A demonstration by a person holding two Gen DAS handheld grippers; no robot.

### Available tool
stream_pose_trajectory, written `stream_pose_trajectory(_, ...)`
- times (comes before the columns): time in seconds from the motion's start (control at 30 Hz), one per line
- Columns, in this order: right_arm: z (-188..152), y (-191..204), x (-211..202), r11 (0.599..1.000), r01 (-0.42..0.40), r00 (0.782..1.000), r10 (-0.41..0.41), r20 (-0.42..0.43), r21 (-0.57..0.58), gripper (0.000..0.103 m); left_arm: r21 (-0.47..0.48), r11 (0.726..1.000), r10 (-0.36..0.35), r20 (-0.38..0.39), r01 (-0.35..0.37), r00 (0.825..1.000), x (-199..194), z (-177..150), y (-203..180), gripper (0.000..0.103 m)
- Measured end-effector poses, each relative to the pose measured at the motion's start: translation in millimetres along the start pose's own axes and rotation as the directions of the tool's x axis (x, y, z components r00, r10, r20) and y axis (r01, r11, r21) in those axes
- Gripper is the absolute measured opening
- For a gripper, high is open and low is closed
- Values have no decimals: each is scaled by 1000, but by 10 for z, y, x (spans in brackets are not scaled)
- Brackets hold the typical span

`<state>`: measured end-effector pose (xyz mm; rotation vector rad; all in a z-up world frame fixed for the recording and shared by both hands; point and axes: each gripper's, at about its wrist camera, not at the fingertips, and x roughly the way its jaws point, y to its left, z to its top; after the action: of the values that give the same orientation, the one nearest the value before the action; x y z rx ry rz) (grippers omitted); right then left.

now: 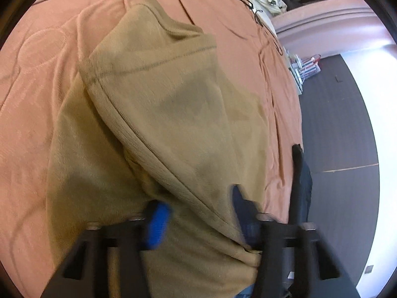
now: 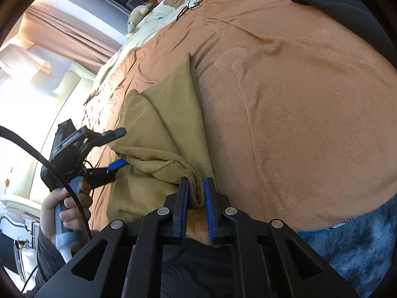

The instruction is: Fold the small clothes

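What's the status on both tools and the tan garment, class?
Right tool shut on tan garment. Left tool around its bunched edge, grip unclear. Garment half-folded on orange blanket. Nothing in the way.

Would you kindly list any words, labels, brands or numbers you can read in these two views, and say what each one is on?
None can be read.
Cream bedding with bear pictures: small marks, too blurred to read.
Tan garment: no print visible.
Orange blanket: only embossed pattern, no text.
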<state>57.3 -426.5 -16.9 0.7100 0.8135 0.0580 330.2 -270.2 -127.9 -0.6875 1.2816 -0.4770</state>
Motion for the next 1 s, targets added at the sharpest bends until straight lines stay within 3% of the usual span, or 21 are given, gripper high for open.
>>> stream_pose_trajectory(0.07, -10, 0, -26, 1000, -10, 1000, 10, -8, -5, 9, 0, 999, -42, 10, 42, 999, -60, 35, -32, 15)
stream_pose_trajectory(0.4, -61, 5, 19, 999, -42, 999, 41, -25, -31, 9, 133, 987, -100, 26, 95, 995, -87, 253, -560, 11)
stream_pose_trajectory(0.67, -9, -104, 67, 996, -87, 996, 88, -12, 3, 7, 223, 972, -69, -10, 70, 998, 230, 478, -936, 12)
stream_pose_trajectory(1.0, -13, -165, 247, 994, -107, 994, 107, -25, 30, 7, 285, 958, 13, -91, 14, 996, 795, 640, -1084, 12)
